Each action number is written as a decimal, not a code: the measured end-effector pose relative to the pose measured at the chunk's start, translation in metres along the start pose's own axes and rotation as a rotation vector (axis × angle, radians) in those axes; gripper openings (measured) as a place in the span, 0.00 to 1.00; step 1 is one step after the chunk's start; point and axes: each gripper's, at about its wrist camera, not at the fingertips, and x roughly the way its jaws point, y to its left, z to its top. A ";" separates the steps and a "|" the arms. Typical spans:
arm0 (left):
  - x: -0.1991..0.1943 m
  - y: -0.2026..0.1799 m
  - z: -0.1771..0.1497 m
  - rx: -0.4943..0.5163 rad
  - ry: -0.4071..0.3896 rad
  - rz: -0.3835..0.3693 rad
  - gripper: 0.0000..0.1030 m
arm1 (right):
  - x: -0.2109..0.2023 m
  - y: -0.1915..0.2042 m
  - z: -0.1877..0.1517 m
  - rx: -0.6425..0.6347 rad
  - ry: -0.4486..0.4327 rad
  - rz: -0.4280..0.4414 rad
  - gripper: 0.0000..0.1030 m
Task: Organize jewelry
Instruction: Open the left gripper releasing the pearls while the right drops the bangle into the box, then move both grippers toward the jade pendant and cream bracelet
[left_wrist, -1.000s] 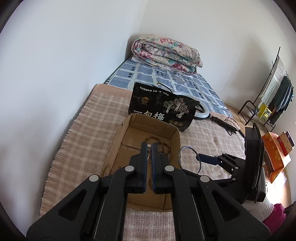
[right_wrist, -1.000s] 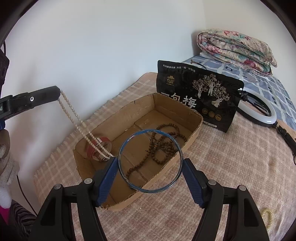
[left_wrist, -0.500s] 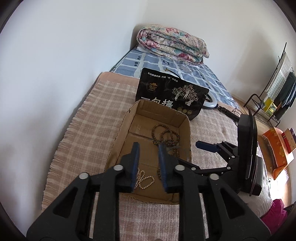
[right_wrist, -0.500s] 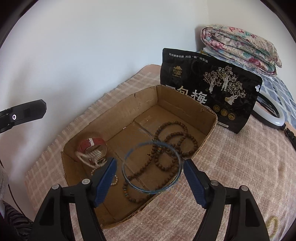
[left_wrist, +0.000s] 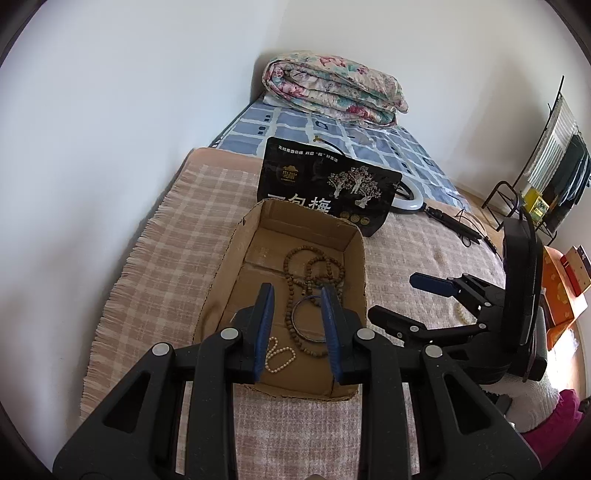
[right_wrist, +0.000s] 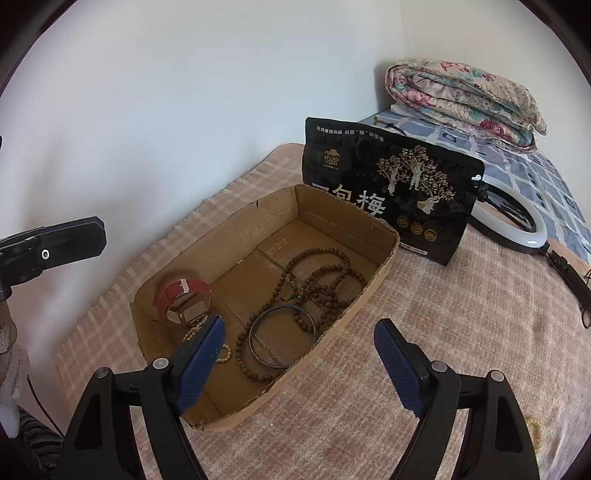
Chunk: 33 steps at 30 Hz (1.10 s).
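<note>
The left claw (left_wrist: 297, 314) is held released above the near end of the cardboard box (right_wrist: 369, 291), nothing between its fingers. The right claw (right_wrist: 299, 343) is likewise spread wide and empty at the box's near right edge. Inside the box, a pale bead strand (left_wrist: 280, 356) is seen nearest, a dark bangle (right_wrist: 282, 341) lies flat on the brown bead necklace (right_wrist: 317, 280), and a red watch (right_wrist: 183, 301) stands at the left wall. Behind the box, a black pouch (right_wrist: 391, 184) is propped upright on the bed (right_wrist: 461, 332).

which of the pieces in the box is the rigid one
The dark bangle: a single stiff hoop lying flat near the box's front. The brown bead strand and pale bead strand lie in loose loops.
</note>
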 end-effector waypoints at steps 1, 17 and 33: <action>-0.001 -0.002 0.000 0.002 -0.002 -0.001 0.24 | -0.004 -0.002 -0.001 -0.001 -0.003 -0.006 0.82; 0.001 -0.049 -0.007 0.088 -0.005 -0.038 0.26 | -0.077 -0.053 -0.031 0.082 -0.054 -0.151 1.00; 0.024 -0.150 -0.037 0.235 0.021 -0.160 0.39 | -0.160 -0.151 -0.104 0.287 -0.051 -0.297 1.00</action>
